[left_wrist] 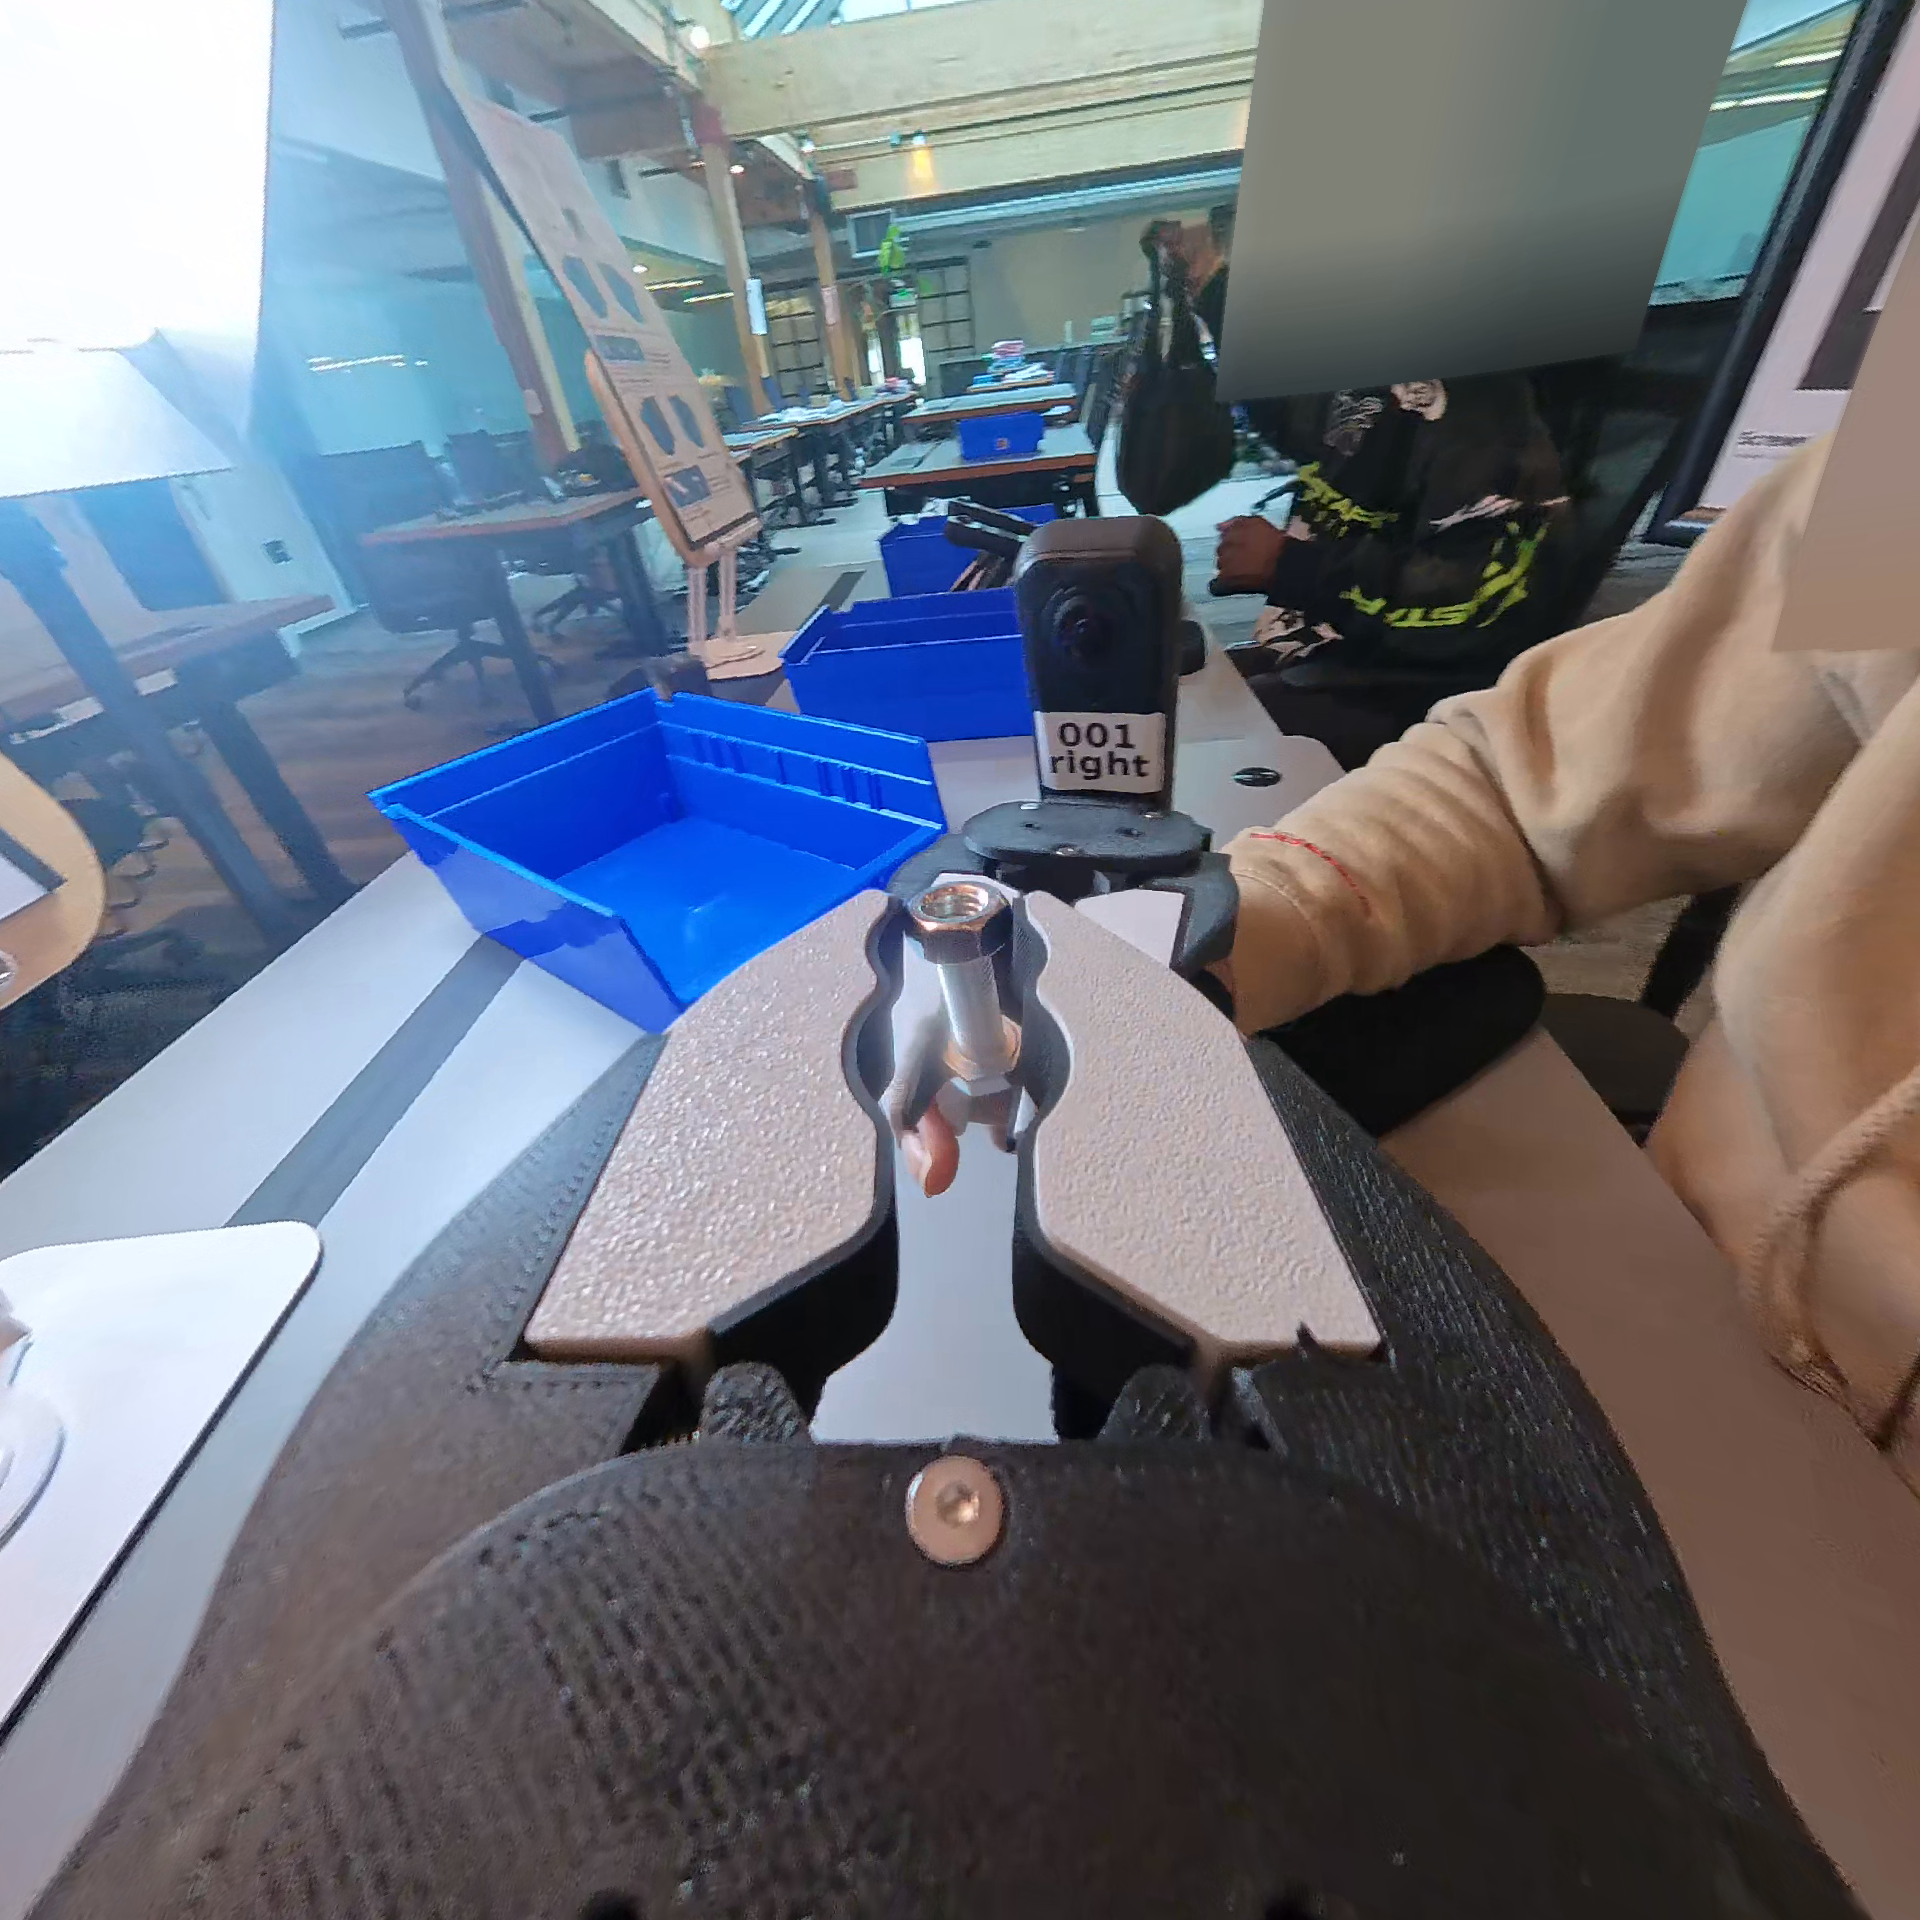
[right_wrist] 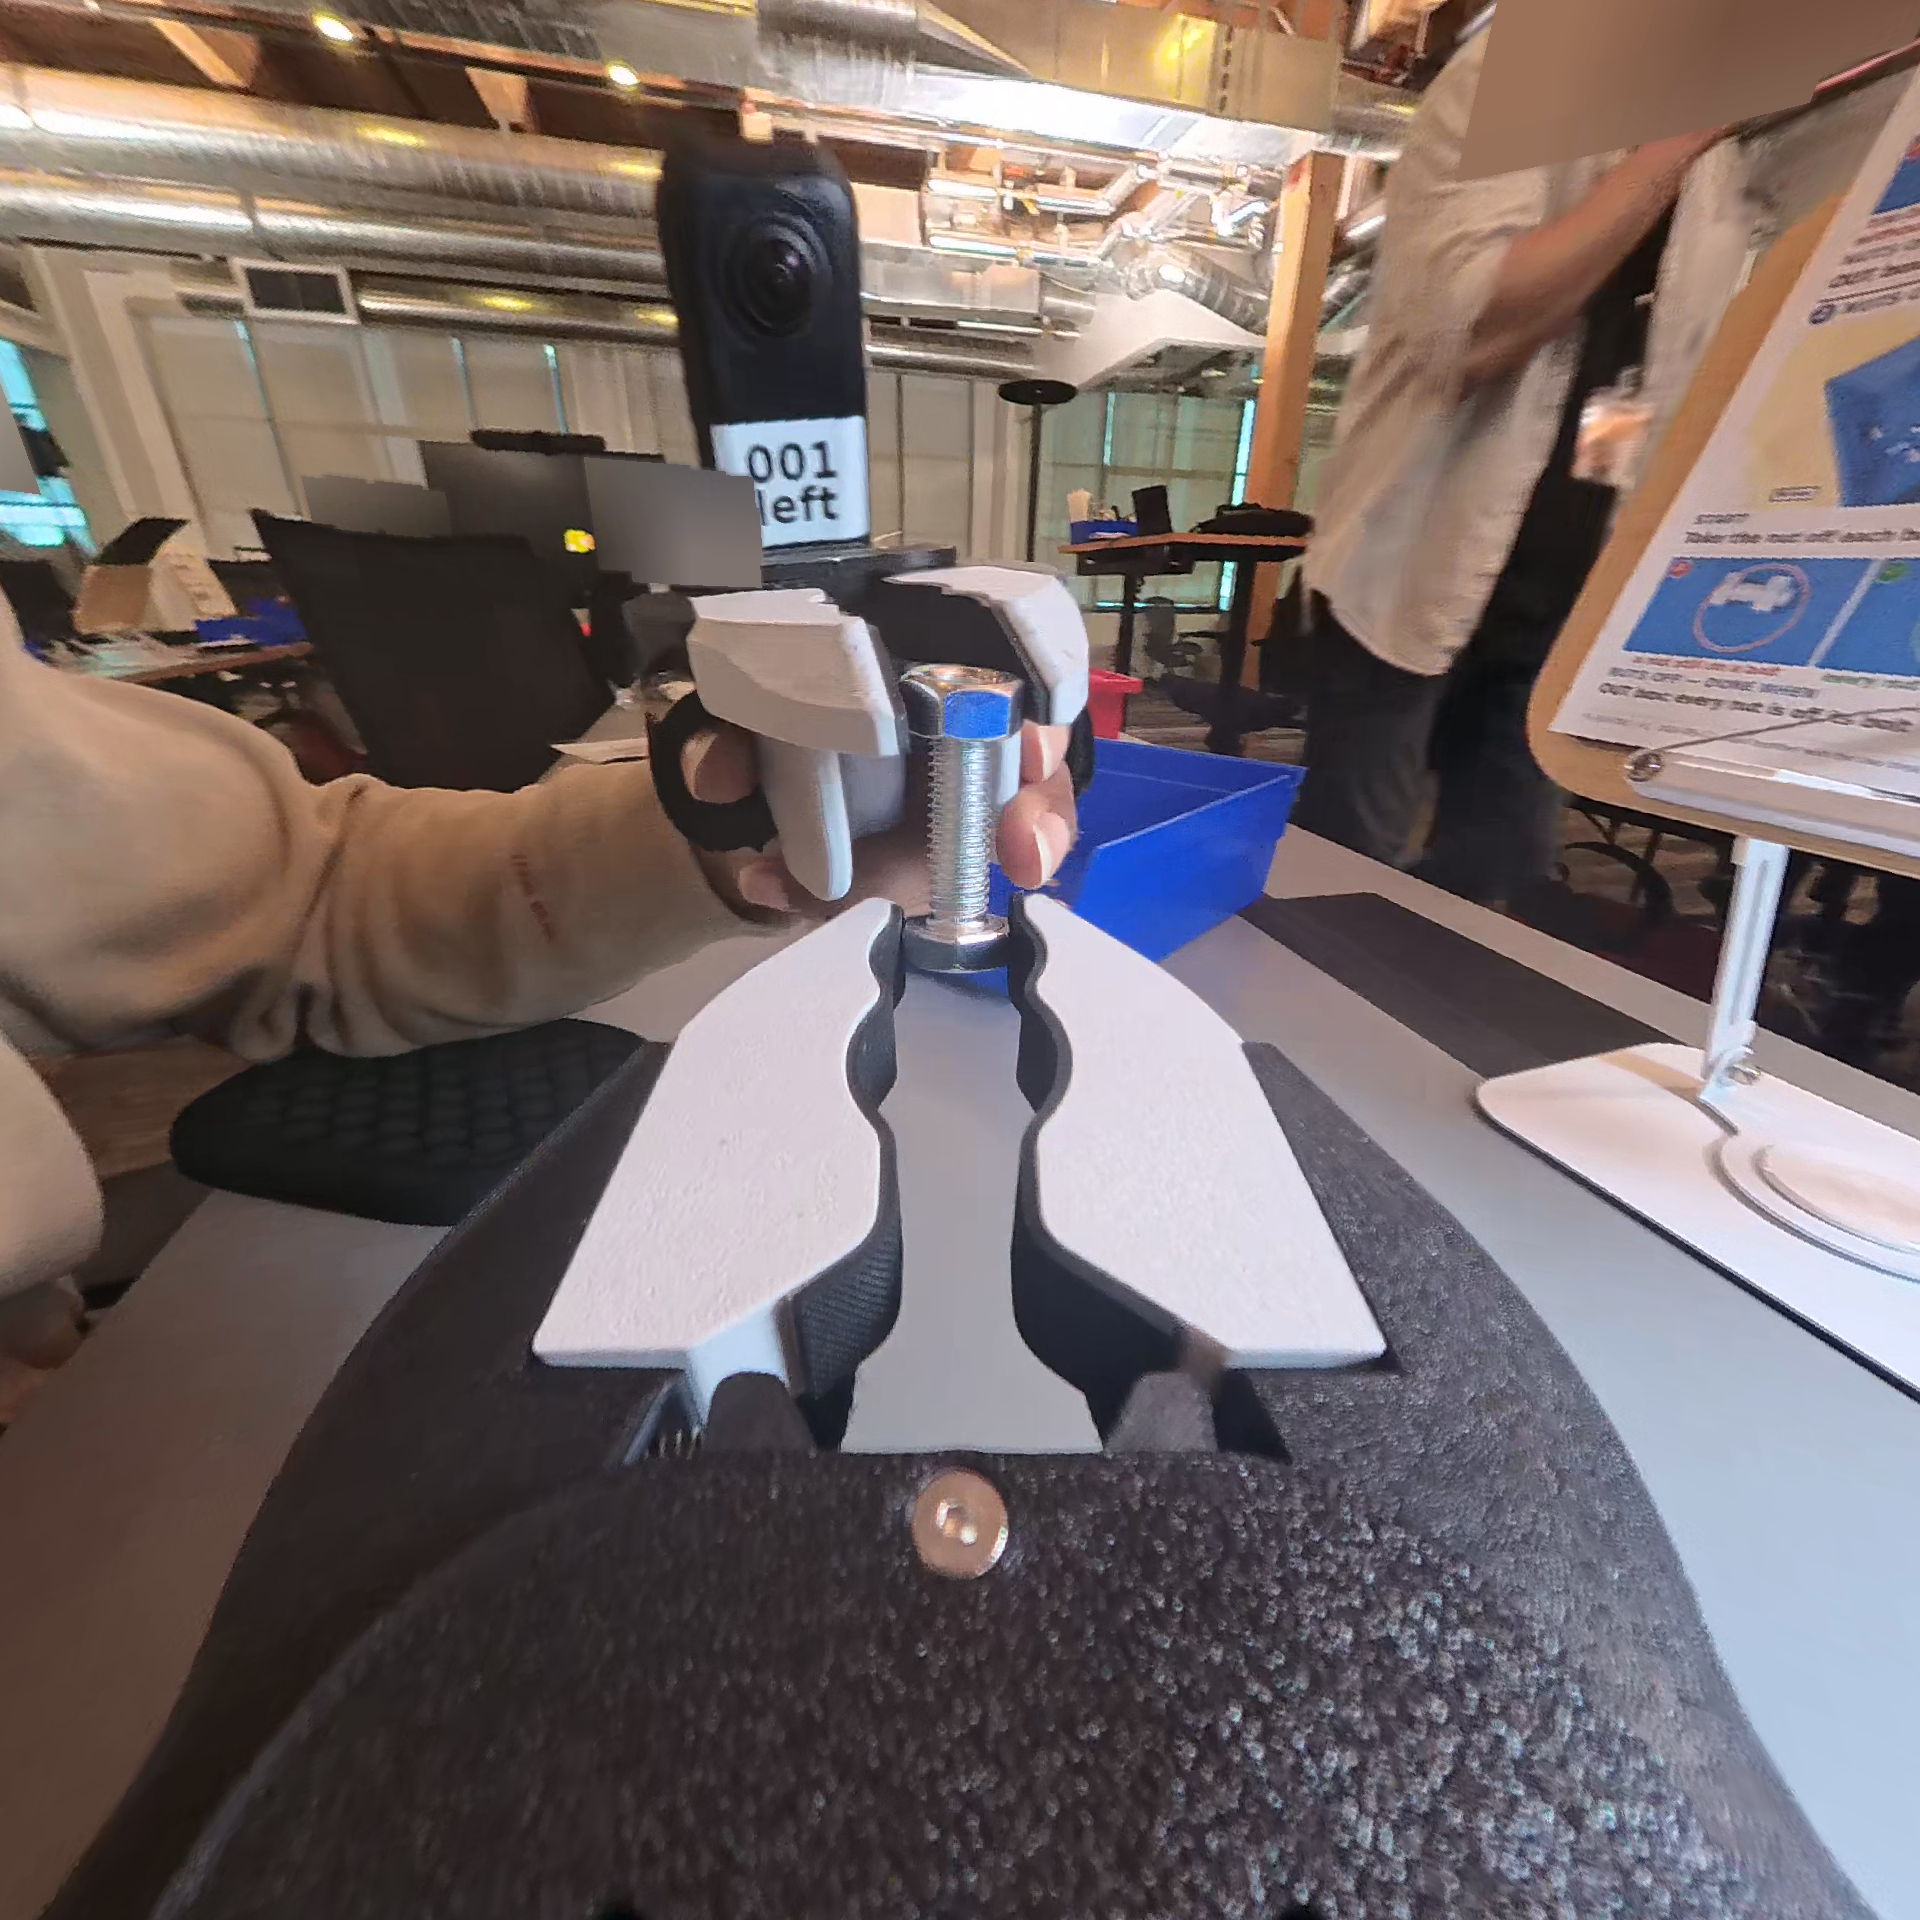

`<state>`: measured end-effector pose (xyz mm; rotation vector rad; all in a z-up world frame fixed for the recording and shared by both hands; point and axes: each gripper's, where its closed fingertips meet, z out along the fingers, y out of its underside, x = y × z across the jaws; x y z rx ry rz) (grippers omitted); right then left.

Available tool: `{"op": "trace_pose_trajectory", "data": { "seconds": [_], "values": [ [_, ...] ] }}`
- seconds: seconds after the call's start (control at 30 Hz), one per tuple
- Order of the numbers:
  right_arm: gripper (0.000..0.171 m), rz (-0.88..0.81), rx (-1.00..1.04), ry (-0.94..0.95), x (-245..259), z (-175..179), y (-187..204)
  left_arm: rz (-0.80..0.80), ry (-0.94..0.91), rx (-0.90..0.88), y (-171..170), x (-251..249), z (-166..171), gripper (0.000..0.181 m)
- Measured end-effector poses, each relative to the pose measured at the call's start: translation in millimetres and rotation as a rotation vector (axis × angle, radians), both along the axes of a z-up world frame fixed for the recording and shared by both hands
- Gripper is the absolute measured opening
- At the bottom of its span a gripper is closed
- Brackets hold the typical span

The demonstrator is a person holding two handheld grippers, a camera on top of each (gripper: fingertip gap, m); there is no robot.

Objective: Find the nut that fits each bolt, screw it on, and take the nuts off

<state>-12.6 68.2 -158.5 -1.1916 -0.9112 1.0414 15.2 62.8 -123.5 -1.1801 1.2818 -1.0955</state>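
Worktop (right_wrist: 1351,1039): grey, lower frame. Blue bin (left_wrist: 665,831): centre-left, nothing seen inside.

Left gripper (left_wrist: 956,920): fingers were pinched on the upper hex. Right gripper (right_wrist: 956,930): fingers were closed on the lower hex.

Bolt (right_wrist: 961,810): held at frame centre above the worktop between both grippers, long axis upright.

Nut (left_wrist: 956,916): judged to be the bored upper hex, with the head pointing down.

Step judged: turning the nut. One end should be held fixed, the other rotated squarely about the shank and regripped without tilting.
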Motion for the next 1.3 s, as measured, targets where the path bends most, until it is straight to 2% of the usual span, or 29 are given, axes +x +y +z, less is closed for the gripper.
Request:
{"op": "trace_pose_trajectory", "data": {
  "seconds": [0.23,0.63,1.1,1.23,1.3],
  "values": [
    [0.019,0.079,0.001,0.023,-5,2,-12,-0.095,-0.025,-0.015,-12,-7,1,0.02],
    [0.019,0.108,-0.101,0.165,-2,19,-16,-0.076,-0.205,-0.062,-12,1,19,0.02],
    [0.019,0.098,-0.043,0.153,-1,21,-18,-0.099,-0.17,-0.053,-14,-4,19,0.024],
    [0.019,0.092,-0.049,0.145,-1,18,-15,-0.111,-0.132,-0.066,-15,-5,15,0.008],
    [0.019,0.084,-0.062,0.137,1,17,-12,-0.059,-0.136,-0.041,-5,-10,15,0.0]
  ]
}}
